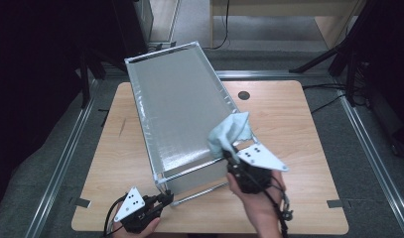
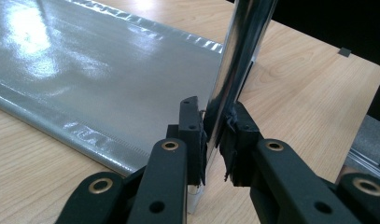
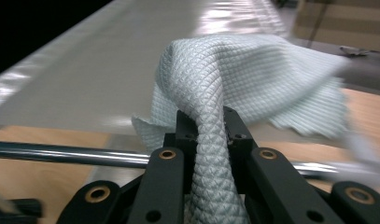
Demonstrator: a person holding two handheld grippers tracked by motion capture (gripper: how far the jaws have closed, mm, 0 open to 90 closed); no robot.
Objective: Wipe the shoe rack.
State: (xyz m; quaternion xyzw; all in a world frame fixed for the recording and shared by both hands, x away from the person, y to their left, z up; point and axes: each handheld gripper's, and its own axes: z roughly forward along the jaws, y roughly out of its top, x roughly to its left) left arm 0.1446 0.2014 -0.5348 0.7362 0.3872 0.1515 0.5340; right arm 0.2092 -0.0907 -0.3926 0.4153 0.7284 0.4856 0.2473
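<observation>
High view: left gripper fingers clamp the rack's metal post, right gripper fingers pinch the cloth over its grey cover.

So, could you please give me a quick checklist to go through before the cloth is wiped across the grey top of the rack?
1. Right gripper shut on the cloth: ok.
2. Left gripper clamped on the chrome post to steady the rack: ok.
3. Cloth over the grey top, at its near right edge in the high view: ok.
4. Cloth actually touching the surface: cannot tell.
5. Grey top free of other objects: ok.
6. Rack fully on the table: ok.
</observation>
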